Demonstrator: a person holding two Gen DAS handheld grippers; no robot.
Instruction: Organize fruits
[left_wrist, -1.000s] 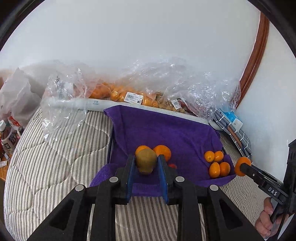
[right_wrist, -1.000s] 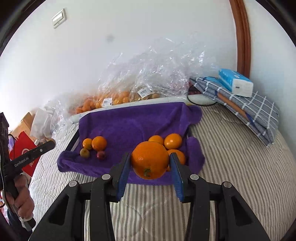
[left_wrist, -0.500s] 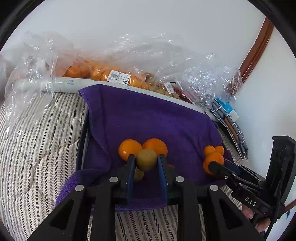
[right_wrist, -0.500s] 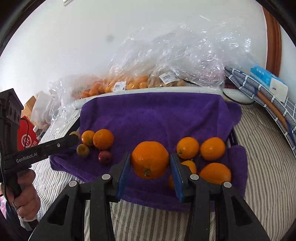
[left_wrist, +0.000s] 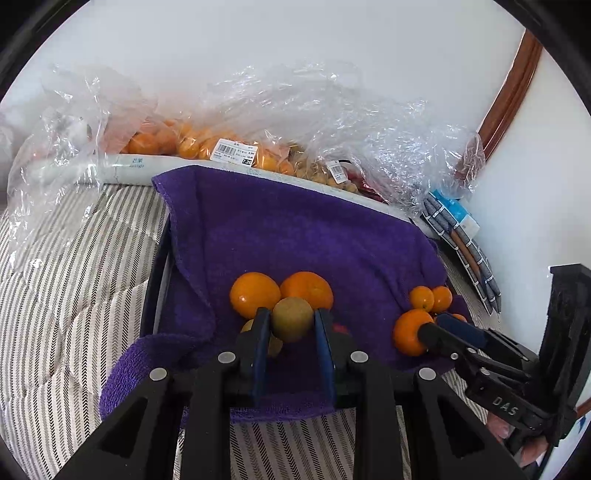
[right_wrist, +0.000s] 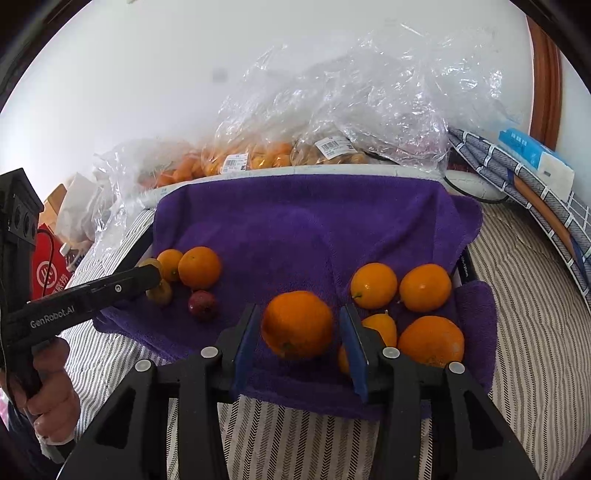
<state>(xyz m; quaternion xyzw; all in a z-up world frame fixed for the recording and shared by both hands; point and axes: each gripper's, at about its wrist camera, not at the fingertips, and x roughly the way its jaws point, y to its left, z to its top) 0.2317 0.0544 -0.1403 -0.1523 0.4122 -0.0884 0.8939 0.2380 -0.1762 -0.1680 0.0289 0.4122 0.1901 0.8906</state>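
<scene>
A purple towel (left_wrist: 295, 229) lines a dark tray (left_wrist: 155, 280) on a striped bed. My left gripper (left_wrist: 291, 321) is shut on a brownish-green kiwi (left_wrist: 291, 319), low over the towel's left group, just in front of two oranges (left_wrist: 255, 294). A small red fruit (right_wrist: 202, 304) and a yellowish fruit (right_wrist: 160, 293) lie in that group too. My right gripper (right_wrist: 297, 321) has its jaws opening. A large orange (right_wrist: 297, 324) sits between them with a gap at each pad, beside several oranges (right_wrist: 424, 287) at the towel's right.
Clear plastic bags of fruit (right_wrist: 258, 158) are heaped along the wall behind the tray. A folded checked cloth with a blue box (right_wrist: 535, 162) lies at the back right. A red bag (right_wrist: 48, 273) stands left of the bed. Striped bedding (left_wrist: 74, 295) surrounds the tray.
Both grippers came down and forward over the towel. The right jaws have spread away from the large orange. The left still grips the kiwi.
</scene>
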